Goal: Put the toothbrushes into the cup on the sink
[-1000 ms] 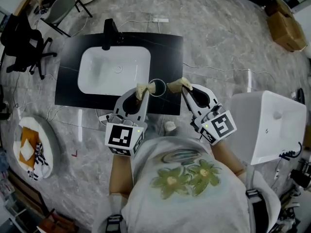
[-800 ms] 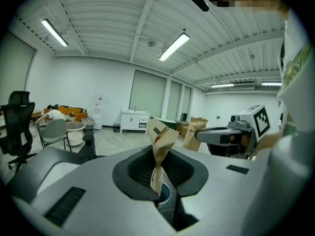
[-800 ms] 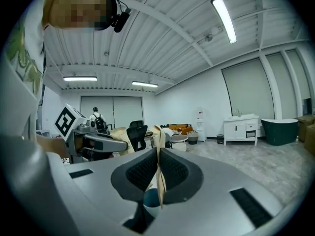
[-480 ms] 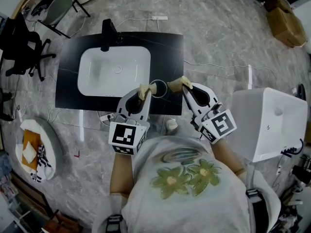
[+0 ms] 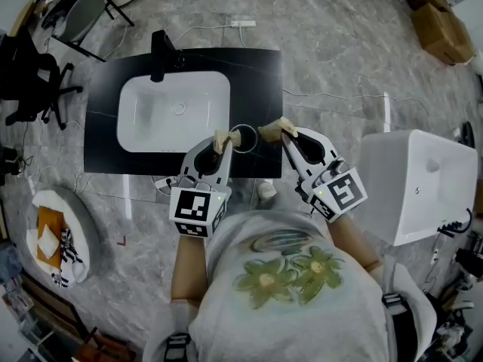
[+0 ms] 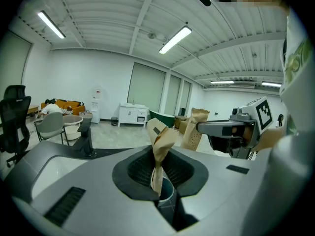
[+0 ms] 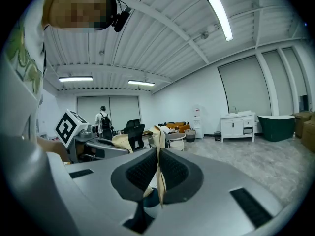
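Note:
A clear cup (image 5: pixel 244 137) stands on the black countertop (image 5: pixel 256 74), right of the white basin. My left gripper (image 5: pixel 221 144) is shut on a toothbrush in a tan paper wrapper (image 5: pixel 222 139), whose tip reaches the cup's left rim. In the left gripper view that wrapped toothbrush (image 6: pixel 160 151) stands upright between the pads, with the cup (image 6: pixel 166 193) just below. My right gripper (image 5: pixel 278 134) is shut on a second wrapped toothbrush (image 5: pixel 272 131) just right of the cup. It shows pinched between the pads (image 7: pixel 158 166) in the right gripper view.
A black faucet (image 5: pixel 160 51) stands behind the white basin (image 5: pixel 173 111). A white cabinet (image 5: pixel 419 187) is close on my right. An office chair (image 5: pixel 30 74) and a round tray with cloths (image 5: pixel 53 236) are on the left. Cables lie on the marble floor.
My left gripper has sunk a little toward the cup with its wrapped toothbrush still held. The right gripper has stayed where it was.

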`<action>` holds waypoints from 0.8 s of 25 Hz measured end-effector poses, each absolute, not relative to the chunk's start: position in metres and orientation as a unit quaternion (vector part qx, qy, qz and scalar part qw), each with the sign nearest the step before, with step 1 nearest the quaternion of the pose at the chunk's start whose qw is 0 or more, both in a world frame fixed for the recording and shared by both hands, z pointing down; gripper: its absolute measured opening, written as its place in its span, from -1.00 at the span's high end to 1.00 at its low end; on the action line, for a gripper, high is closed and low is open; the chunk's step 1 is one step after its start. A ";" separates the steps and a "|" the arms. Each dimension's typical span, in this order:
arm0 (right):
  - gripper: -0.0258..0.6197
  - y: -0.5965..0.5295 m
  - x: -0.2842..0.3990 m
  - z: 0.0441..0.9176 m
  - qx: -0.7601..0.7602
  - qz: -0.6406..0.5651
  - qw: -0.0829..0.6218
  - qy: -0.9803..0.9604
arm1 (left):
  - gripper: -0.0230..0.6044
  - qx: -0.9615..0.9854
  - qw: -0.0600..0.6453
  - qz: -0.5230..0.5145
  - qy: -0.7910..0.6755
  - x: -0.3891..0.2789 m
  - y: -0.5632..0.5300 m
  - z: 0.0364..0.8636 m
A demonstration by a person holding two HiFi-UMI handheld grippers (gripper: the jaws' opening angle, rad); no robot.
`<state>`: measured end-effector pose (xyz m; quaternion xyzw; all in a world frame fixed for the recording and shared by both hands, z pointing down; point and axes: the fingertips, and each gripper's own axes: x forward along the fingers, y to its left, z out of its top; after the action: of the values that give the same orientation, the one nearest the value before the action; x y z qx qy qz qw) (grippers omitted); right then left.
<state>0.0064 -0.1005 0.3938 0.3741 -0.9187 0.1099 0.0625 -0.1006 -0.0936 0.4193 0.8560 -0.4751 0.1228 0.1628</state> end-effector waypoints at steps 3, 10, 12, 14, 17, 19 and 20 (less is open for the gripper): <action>0.78 -0.103 0.007 0.396 0.375 0.114 0.065 -0.918 | 0.76 0.856 0.164 0.128 -0.473 -0.099 -0.096 0.423; 0.78 -0.109 0.004 0.396 0.371 0.118 0.064 -0.919 | 0.76 0.855 0.173 0.140 -0.469 -0.095 -0.100 0.435; 0.78 -0.111 0.003 0.396 0.370 0.118 0.064 -0.919 | 0.76 0.853 0.176 0.142 -0.470 -0.096 -0.102 0.439; 0.78 -0.113 0.003 0.397 0.370 0.119 0.065 -0.919 | 0.76 0.852 0.177 0.142 -0.472 -0.097 -0.103 0.442; 0.78 -0.113 0.004 0.398 0.370 0.120 0.065 -0.919 | 0.76 0.851 0.175 0.145 -0.473 -0.097 -0.104 0.446; 0.78 -0.115 0.004 0.397 0.370 0.119 0.064 -0.919 | 0.76 0.850 0.175 0.148 -0.474 -0.097 -0.105 0.448; 0.78 -0.115 0.004 0.396 0.369 0.119 0.064 -0.920 | 0.76 0.850 0.176 0.147 -0.474 -0.097 -0.106 0.449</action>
<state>0.0035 -0.1153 0.3960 0.3694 -0.9195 0.1186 0.0635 -0.0972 -0.1057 0.4493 0.8498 -0.4744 0.1474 0.1760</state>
